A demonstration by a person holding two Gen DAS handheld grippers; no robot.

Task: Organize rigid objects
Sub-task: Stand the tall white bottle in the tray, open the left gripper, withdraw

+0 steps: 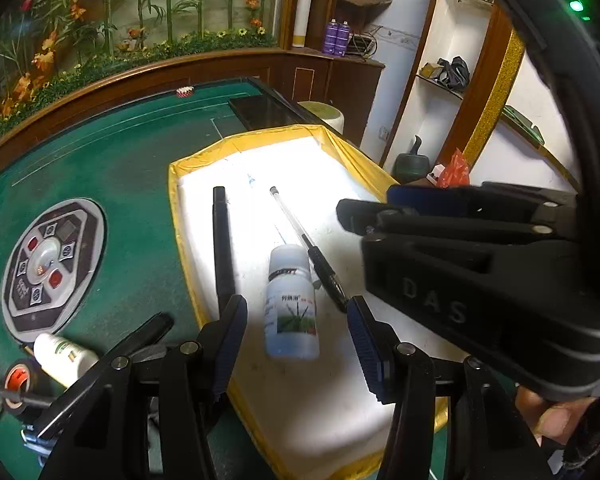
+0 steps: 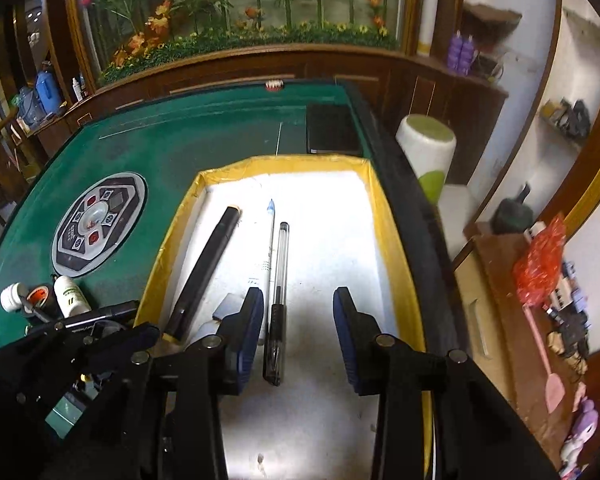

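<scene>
A white tray with a yellow rim (image 1: 184, 184) (image 2: 172, 240) lies on the green table. In it lie a black marker (image 1: 222, 248) (image 2: 206, 268), a clear pen with a black grip (image 1: 308, 248) (image 2: 277, 300), a white pen with a blue cap (image 2: 269, 240) and a small labelled bottle (image 1: 292, 312). My left gripper (image 1: 296, 336) is open and empty, its fingers either side of the bottle. My right gripper (image 2: 298, 332) is open and empty above the tray, the clear pen just inside its left finger (image 2: 248, 332). The right gripper also shows in the left wrist view (image 1: 380, 208).
Left of the tray lie a white bottle (image 1: 62, 356) (image 2: 71, 296), a black tape roll (image 1: 20, 384) (image 2: 40, 296), a small white jar (image 2: 14, 296) and a black pen (image 1: 148, 332). A round control panel (image 1: 52, 264) (image 2: 100, 224) sits mid-table. A stool (image 2: 428, 148) and cluttered shelf (image 2: 540, 300) stand right.
</scene>
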